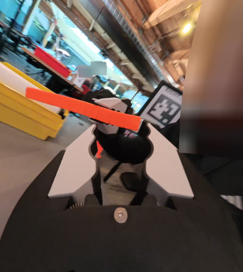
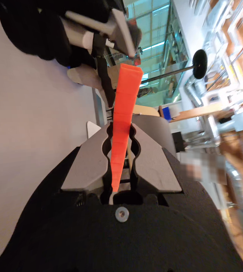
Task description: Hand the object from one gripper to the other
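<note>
Bins (image 1: 22, 111) beyond held orange bar (image 1: 82, 108).

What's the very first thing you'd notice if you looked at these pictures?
The bright orange bar jumps out first: it runs straight up the middle of the right wrist view, pinched between the right gripper's grey fingers. In the left wrist view the same bar crosses the middle at a slant, just beyond the open left gripper. Stacked yellow bins sit at the left there.
</note>
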Demonstrator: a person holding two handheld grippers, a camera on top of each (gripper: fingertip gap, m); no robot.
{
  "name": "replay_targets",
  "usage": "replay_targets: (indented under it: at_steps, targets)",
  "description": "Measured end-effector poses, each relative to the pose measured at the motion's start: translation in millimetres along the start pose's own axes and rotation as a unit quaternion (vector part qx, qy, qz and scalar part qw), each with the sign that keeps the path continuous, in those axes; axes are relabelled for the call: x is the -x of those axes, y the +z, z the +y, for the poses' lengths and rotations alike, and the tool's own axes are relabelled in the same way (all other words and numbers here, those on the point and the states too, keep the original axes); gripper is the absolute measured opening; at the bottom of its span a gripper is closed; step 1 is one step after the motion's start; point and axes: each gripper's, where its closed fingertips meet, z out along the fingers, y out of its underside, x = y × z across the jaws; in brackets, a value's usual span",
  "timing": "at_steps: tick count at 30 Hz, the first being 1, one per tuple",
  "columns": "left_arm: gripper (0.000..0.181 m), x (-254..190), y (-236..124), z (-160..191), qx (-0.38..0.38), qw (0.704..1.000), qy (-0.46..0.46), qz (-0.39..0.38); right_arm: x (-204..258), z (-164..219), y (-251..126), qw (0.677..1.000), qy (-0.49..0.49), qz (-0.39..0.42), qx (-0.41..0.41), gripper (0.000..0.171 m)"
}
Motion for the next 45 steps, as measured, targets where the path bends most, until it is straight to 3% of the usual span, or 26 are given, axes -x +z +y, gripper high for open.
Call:
replay_targets:
  at_steps: [4,9,16,20,24,26,28,30,33,35,37,41,45]
  targets:
    - [0.064,2,-9,1,-0.020,0.998,-0.056,0.034,-2,1,-2,0.997,-0.082,0.007,0.009,0.020]
    - [0.066,1,10,16,0.011,0.995,-0.088,0.053,11,-5,2,0.983,-0.182,0.001,0.008,0.020]
    - [0.038,7,26,38,0.045,0.994,-0.082,0.050,15,-10,4,0.976,-0.219,0.013,0.002,0.019]
    - [0.027,14,26,40,0.045,0.998,-0.032,0.013,13,-11,3,0.980,-0.197,0.018,-0.005,0.023]
    - [0.024,20,21,29,0.034,0.998,0.036,-0.031,3,0,3,0.989,-0.148,0.019,0.020,0.048]
    - [0.023,26,16,25,0.033,0.995,0.075,-0.063,-1,3,-1,0.997,-0.077,0.016,0.018,0.046]
    - [0.023,28,12,23,0.038,0.989,0.115,-0.083,-5,6,-6,0.998,0.061,0.000,0.005,0.041]
    - [0.023,30,10,23,0.045,0.982,0.156,-0.101,-3,8,-7,0.972,0.233,-0.032,-0.012,0.037]
    - [0.023,28,10,21,0.039,0.975,0.192,-0.103,4,-9,-8,0.856,0.492,-0.117,-0.105,0.046]
    - [0.023,29,13,28,0.057,0.970,0.210,-0.104,7,-20,-7,0.781,0.583,-0.159,-0.158,0.049]
    - [0.023,32,18,39,0.088,0.964,0.227,-0.108,7,-27,-5,0.736,0.626,-0.174,-0.190,0.049]
    - [0.022,34,21,50,0.111,0.958,0.243,-0.108,15,-37,-1,0.708,0.641,-0.212,-0.207,0.026]
    - [0.020,39,18,49,0.095,0.963,0.227,-0.112,16,-39,2,0.705,0.641,-0.220,-0.210,0.022]
